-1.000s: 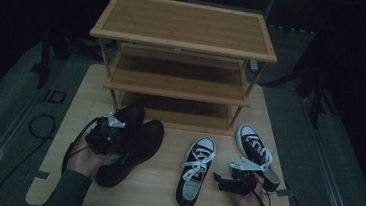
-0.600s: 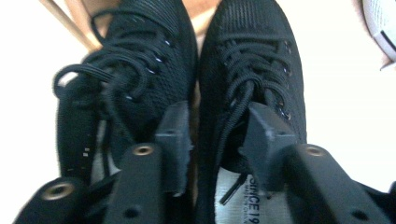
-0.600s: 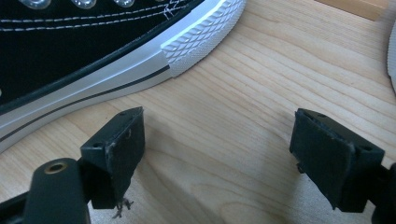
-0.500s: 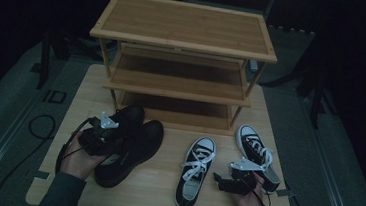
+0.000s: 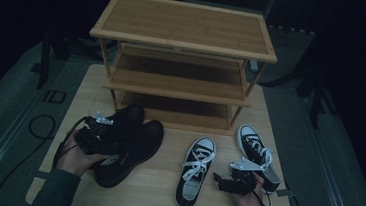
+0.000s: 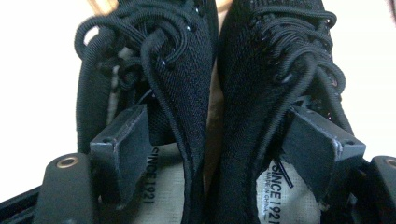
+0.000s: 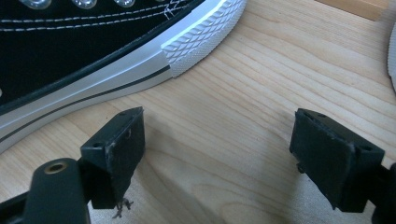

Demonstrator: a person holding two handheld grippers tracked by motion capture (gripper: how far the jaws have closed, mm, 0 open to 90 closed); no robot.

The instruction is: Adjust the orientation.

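Note:
Two black lace-up shoes [image 5: 137, 141] lie side by side on the left of the wooden table [image 5: 163, 194]. My left gripper [image 5: 98, 138] is at their heel ends. Its jaws have just been opening. In the left gripper view the left gripper [image 6: 219, 149] stands open, one jaw inside each shoe opening, the two inner shoe walls [image 6: 205, 116] between them and untouched. A black-and-white sneaker [image 5: 194, 171] and its mate [image 5: 258, 155] lie on the right. My right gripper [image 5: 222, 181] rests between them, and in its own view the right gripper [image 7: 217, 144] is open over bare wood beside a sneaker's sole [image 7: 140, 60].
A three-tier bamboo shoe rack [image 5: 185, 28] stands at the back of the table with bare shelves. The table's near edge runs just behind both hands. A cable [image 5: 43, 126] trails off the left side onto the dark floor.
My left hand and gripper have slid a little to the left and toward the near edge. The black shoes lie where they were. The right gripper has kept still.

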